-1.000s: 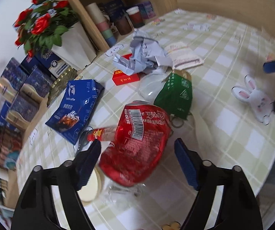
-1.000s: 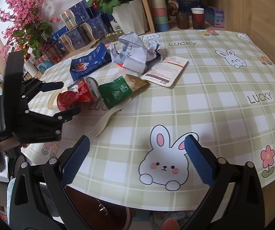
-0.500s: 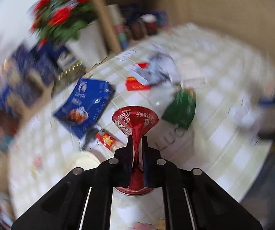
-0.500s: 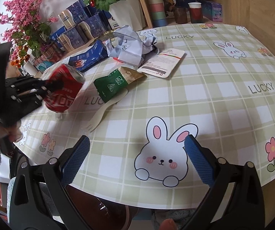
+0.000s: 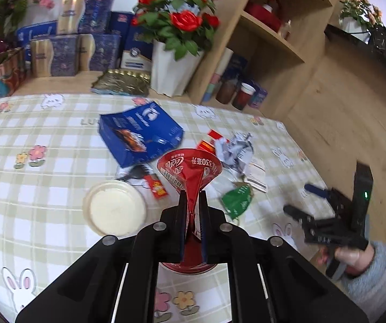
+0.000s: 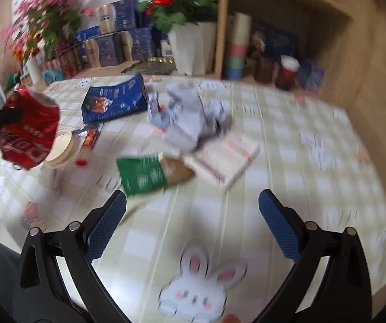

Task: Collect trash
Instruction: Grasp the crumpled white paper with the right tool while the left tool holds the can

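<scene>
Red and crushed flat, the can (image 5: pixel 190 177) was pinched between the left gripper (image 5: pixel 193 228) pads, held above the table (image 5: pixel 58 156); the right gripper (image 6: pixel 191 223) stood wide, empty. A bin, unseen, would be needed next.

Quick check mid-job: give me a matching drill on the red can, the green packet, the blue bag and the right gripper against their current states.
Things:
1. red can
2. green packet
3. blue bag
4. right gripper

States:
A. open, nothing between its fingers
B. crushed flat in the middle, clamped in the left gripper
C. lying on the table near the white vase
D. lying on the table just ahead of the open fingers

Pairs: 1-B, 2-D, 3-C, 4-A
</scene>
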